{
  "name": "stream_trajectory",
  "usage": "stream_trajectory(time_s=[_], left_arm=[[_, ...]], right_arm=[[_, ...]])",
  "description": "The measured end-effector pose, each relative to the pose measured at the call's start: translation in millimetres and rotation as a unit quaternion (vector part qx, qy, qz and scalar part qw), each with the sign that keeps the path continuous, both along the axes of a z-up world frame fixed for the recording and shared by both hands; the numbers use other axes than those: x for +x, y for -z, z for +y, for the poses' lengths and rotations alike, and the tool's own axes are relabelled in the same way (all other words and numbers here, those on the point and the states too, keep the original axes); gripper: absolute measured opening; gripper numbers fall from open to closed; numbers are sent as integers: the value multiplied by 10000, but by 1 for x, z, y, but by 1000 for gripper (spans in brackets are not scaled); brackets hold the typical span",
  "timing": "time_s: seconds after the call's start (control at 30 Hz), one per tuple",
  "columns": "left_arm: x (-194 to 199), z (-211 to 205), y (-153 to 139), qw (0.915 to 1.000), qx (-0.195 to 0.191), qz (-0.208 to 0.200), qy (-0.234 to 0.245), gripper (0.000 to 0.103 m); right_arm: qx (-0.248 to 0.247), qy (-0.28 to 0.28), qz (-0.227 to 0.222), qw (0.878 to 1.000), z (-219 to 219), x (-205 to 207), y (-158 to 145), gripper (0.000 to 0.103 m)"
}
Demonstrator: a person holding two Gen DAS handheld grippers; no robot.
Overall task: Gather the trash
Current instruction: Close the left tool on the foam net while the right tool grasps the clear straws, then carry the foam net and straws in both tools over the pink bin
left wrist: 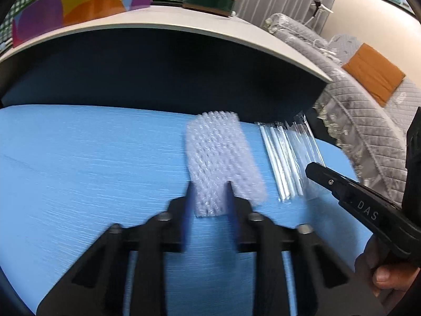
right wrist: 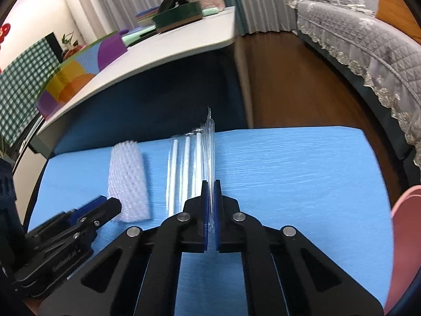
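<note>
A white foam net sleeve [left wrist: 223, 152] lies on the blue cloth surface [left wrist: 92, 171]. Its near end sits squeezed between the blue pads of my left gripper [left wrist: 210, 187], which is shut on it. To its right lie several white straws in clear wrappers [left wrist: 279, 158]. My right gripper [right wrist: 210, 184] is shut on one clear wrapper [right wrist: 210, 142], which stands on edge between the pads and rises past them. The other straws [right wrist: 184, 168] lie flat just left of it. The foam net [right wrist: 127, 179] and left gripper [right wrist: 113, 205] show at the lower left there. The right gripper's tip [left wrist: 311, 169] hangs over the wrappers.
Behind the blue surface stands a white table [left wrist: 184, 23] with a colourful box [left wrist: 79, 8] and a green tin [left wrist: 208, 0]. A grey quilted sofa [left wrist: 368, 121] with an orange cushion [left wrist: 373, 73] is to the right. Wooden floor [right wrist: 284, 79] lies between. A pink object [right wrist: 405, 223] sits at the right edge.
</note>
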State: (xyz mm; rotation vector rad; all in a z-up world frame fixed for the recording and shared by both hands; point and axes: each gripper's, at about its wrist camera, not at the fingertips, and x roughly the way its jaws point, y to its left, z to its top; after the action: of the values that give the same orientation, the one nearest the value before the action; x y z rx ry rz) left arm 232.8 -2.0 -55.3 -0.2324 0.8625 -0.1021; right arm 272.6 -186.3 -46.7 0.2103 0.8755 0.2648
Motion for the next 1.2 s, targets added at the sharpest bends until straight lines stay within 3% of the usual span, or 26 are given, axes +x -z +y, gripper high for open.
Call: stream_trajectory(time_s=[0.03,0.2,0.43,0.97,1.2], left_arm=[[-1,-2,-2,10000,57,-31,6,11],[-12,-3,-16,9998,89,-187,11,9],[-36,-4,-42,9987,175,-480,51,9],[-114,-12,-110,9915,467,-1161,365,9],[-140,-15,-120,9895,444,-1297,453,9]], right_arm=[[-12,13,-21,10000,-2,-1,-1,3],[-103,37,-171,9998,-10,-17,-18,3],[-342,-44,-571,9978,-16,-52,-57,2],[-365,125,-1217,9918,-65,-145,-141,2],[-357,170,-1427,9890,-92,-178,-165,2]])
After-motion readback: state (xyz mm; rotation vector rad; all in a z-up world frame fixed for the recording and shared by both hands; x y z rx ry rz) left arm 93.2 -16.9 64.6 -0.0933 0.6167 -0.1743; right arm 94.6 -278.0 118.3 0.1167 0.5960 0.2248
